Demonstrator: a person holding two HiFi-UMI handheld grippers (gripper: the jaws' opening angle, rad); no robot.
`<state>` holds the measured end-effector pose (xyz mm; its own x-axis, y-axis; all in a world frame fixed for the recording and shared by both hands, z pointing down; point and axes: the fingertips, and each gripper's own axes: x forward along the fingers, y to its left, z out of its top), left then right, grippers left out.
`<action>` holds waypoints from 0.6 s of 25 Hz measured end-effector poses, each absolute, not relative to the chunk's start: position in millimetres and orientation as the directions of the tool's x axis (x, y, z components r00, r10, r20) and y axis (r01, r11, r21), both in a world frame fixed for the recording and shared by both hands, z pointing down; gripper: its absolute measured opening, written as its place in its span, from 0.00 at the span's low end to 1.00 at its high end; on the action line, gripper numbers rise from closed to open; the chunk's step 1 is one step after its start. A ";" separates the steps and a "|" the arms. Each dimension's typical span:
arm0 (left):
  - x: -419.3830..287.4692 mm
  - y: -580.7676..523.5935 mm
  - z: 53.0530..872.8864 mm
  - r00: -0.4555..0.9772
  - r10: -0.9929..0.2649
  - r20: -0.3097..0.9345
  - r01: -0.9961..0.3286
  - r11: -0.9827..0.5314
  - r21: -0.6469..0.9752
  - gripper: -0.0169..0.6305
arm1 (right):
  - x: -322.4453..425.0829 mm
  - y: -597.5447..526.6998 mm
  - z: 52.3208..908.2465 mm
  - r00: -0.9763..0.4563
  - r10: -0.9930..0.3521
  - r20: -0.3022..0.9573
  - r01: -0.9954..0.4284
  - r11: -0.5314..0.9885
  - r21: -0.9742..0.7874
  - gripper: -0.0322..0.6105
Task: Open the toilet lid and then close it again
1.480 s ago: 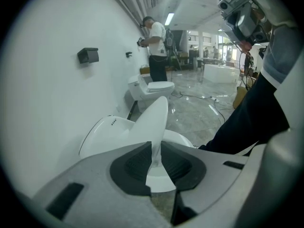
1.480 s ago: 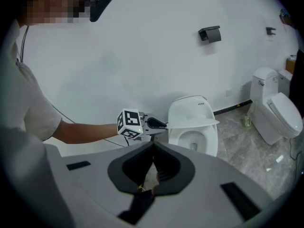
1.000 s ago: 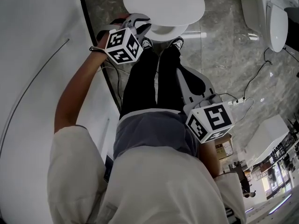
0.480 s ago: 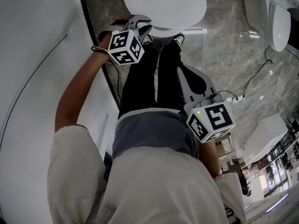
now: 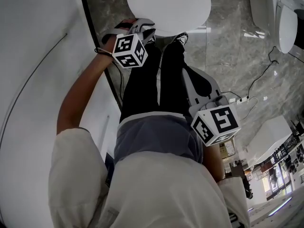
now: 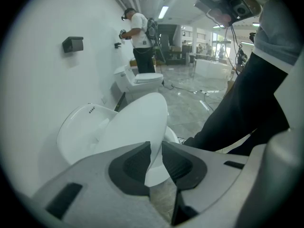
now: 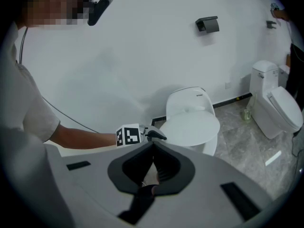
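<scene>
Left gripper (image 6: 156, 148) fingers narrow, just easing apart, toilet lid (image 5: 168, 6) about flat with rim showing in the gap: release fully, withdraw sideways without nudging it; right gripper (image 7: 152, 148) fingers together, idle.

The toilet lid (image 5: 168, 4), at the top of the head view, has been brought lower, so that the bowl rim (image 5: 166, 32) seen beneath its near edge a second ago is now almost covered. The left gripper (image 5: 144, 27) has been shifted slightly down and right in the frame beside the lid's left edge. Its jaws have just been opened further, with the lid's edge seen in the gap between them.
</scene>
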<state>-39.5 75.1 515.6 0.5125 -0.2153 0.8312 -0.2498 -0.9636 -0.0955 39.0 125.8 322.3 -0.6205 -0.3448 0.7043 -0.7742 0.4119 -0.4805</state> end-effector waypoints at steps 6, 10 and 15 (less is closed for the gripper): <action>-36.6 80.1 526.4 0.514 -0.204 0.833 -0.259 -0.963 -0.076 0.12 | 39.8 126.2 326.5 -0.622 -0.332 0.709 -0.772 0.408 -0.487 0.07; -33.8 89.1 537.5 0.513 -0.197 0.835 -0.258 -0.964 -0.069 0.13 | 40.5 131.8 333.1 -0.621 -0.320 0.716 -0.773 0.405 -0.489 0.07; -35.4 94.8 549.8 0.512 -0.183 0.839 -0.265 -0.963 -0.049 0.13 | 39.2 133.3 339.8 -0.618 -0.312 0.722 -0.775 0.398 -0.491 0.07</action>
